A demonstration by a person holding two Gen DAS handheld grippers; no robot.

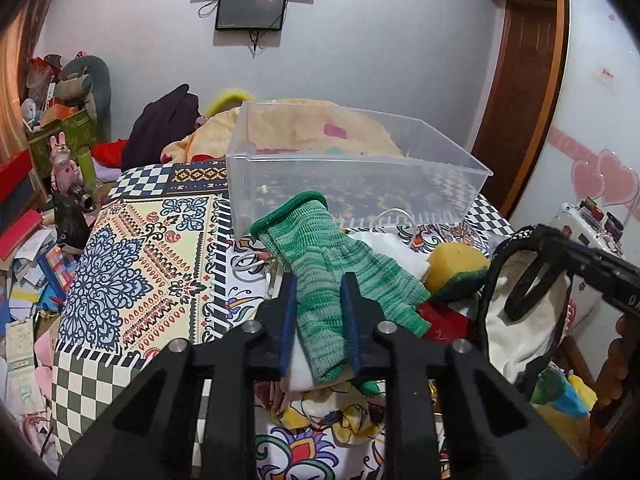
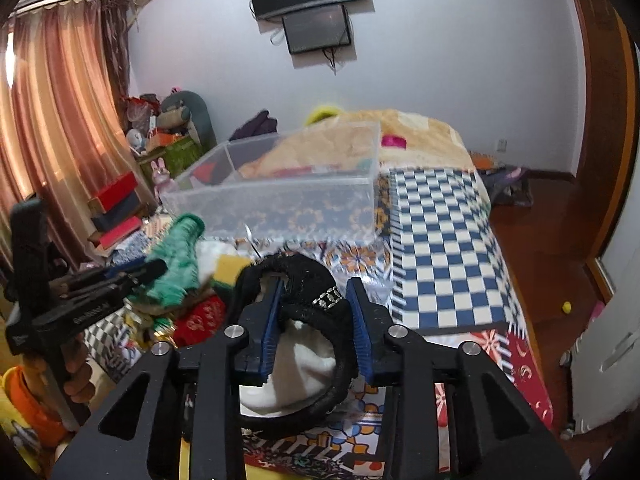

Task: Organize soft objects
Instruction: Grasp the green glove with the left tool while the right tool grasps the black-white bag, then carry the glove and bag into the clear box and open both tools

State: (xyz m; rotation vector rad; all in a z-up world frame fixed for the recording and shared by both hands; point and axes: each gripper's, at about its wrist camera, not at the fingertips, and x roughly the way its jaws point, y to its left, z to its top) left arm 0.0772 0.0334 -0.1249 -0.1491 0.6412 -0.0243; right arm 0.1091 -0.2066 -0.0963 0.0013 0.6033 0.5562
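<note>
My left gripper is shut on a green knitted glove, whose cuff points toward the clear plastic bin. My right gripper is shut on a black-rimmed white slipper; the slipper also shows at the right in the left wrist view. A yellow and green sponge and a white cloth lie on the patterned bedspread in front of the bin. The bin looks empty inside.
A rumpled beige blanket and dark clothing lie behind the bin. Boxes, books and toys are piled on the left. A wooden floor lies right of the bed. A red cloth lies near the glove.
</note>
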